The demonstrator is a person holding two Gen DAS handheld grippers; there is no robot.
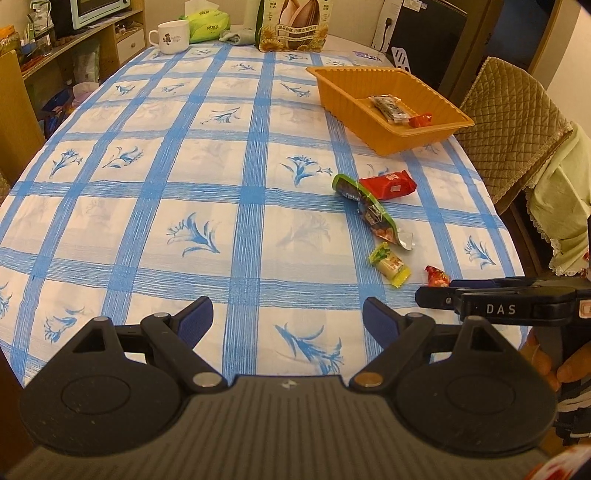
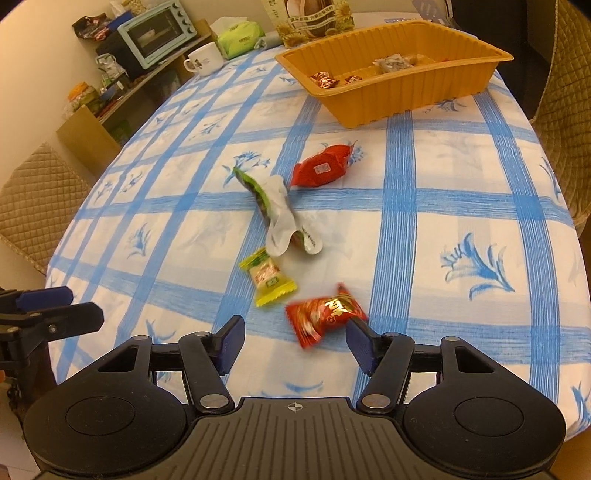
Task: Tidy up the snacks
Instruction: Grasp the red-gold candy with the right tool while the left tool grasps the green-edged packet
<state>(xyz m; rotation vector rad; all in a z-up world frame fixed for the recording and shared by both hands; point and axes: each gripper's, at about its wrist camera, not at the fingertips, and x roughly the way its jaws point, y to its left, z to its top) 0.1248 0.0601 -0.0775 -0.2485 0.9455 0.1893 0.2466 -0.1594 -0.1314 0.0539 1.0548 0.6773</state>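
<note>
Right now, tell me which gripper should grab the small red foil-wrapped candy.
Right. The right gripper is open with the small red foil-wrapped candy just ahead of its fingertips; the left gripper faces bare tablecloth.

- The tablecloth (image 1: 229, 155) is white with blue check lines and blue flowers.
- The tray (image 2: 413, 92) is orange.
- One snack (image 2: 321, 166) is plain red.
- The long packet (image 1: 364, 205) is green, with a white back.
- One candy (image 2: 267, 277) is yellow and green.
- Another candy (image 2: 327, 314) is red with gold.
- The mug (image 1: 171, 36) is white.
- The gripper pads (image 2: 231, 341) are blue.
</note>
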